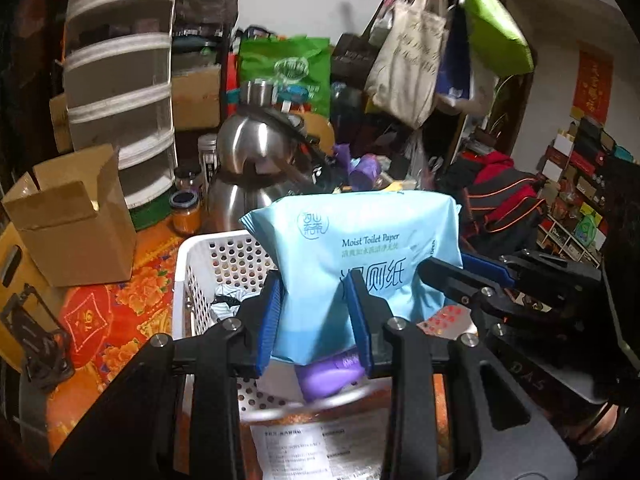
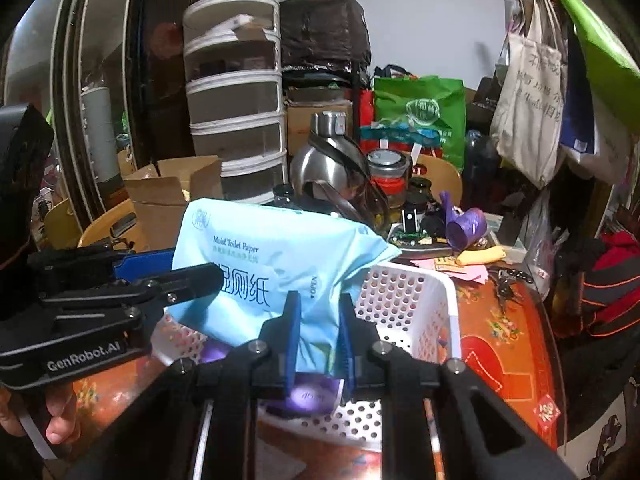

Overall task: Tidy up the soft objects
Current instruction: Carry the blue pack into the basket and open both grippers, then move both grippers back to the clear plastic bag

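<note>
A light blue pack of moist toilet paper point(image 1: 360, 256) is held above a white perforated basket point(image 1: 208, 264). My left gripper point(image 1: 316, 320) is shut on its near lower part. My right gripper point(image 2: 318, 332) is shut on its other end; it also shows in the left wrist view point(image 1: 460, 276). The pack shows in the right wrist view point(image 2: 260, 268) over the basket point(image 2: 420, 304). A purple pack point(image 1: 328, 376) lies in the basket under it, also in the right wrist view point(image 2: 312, 394). A striped cloth point(image 1: 228, 300) lies in the basket.
A steel kettle point(image 1: 256, 160), jars point(image 1: 186, 212) and a cardboard box point(image 1: 72, 216) stand behind the basket on the red flowered tablecloth point(image 1: 120, 320). A purple cup point(image 2: 466, 226) and a yellow thing point(image 2: 482, 256) lie at the right. A printed sheet point(image 1: 300, 452) lies near me.
</note>
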A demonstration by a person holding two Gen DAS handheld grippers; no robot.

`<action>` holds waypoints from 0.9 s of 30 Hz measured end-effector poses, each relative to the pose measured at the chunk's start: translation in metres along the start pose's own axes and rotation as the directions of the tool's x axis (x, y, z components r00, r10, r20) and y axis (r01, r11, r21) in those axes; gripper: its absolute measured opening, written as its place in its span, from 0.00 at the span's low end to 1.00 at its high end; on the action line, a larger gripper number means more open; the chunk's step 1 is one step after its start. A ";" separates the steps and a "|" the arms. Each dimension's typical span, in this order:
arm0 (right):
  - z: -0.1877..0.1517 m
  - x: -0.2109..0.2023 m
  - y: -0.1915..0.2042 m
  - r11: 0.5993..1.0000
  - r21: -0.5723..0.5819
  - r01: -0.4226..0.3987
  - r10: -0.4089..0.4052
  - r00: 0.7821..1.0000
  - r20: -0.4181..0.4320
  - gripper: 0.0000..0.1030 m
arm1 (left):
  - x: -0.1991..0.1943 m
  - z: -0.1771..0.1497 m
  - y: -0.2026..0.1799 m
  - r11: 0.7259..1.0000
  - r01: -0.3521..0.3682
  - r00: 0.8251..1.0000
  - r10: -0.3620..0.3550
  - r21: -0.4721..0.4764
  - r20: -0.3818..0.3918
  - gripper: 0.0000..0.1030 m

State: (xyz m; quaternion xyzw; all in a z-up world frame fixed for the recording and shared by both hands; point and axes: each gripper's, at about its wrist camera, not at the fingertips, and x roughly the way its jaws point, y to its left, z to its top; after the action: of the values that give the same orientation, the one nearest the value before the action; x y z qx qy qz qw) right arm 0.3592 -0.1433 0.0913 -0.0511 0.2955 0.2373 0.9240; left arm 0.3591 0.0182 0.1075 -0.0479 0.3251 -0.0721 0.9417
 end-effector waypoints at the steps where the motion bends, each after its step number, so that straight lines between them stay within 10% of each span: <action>1: -0.002 0.007 -0.001 1.000 0.006 -0.002 0.002 1.000 -0.011 0.16 | 0.011 0.001 0.001 1.000 -0.014 1.000 0.014 0.000 -0.016 0.29; 14: -0.014 0.049 -0.017 0.998 0.057 0.034 -0.028 0.994 -0.105 0.20 | 0.070 -0.011 0.031 0.997 -0.047 0.993 0.040 -0.059 -0.112 0.37; 19: -0.016 0.038 -0.026 0.995 0.067 0.072 -0.065 0.993 -0.103 0.66 | 0.062 -0.018 0.045 0.995 -0.048 0.995 0.041 -0.085 -0.086 0.60; 27: -0.023 0.030 -0.030 0.992 0.096 0.081 -0.067 0.989 -0.134 0.69 | 0.048 -0.022 0.039 0.997 -0.024 0.996 0.016 -0.078 -0.091 0.76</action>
State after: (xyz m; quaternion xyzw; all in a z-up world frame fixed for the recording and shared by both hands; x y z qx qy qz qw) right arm 0.3831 -0.1630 0.0538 -0.0308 0.3645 0.1837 0.9124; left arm 0.3868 0.0473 0.0558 -0.0787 0.3704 -0.0518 0.9241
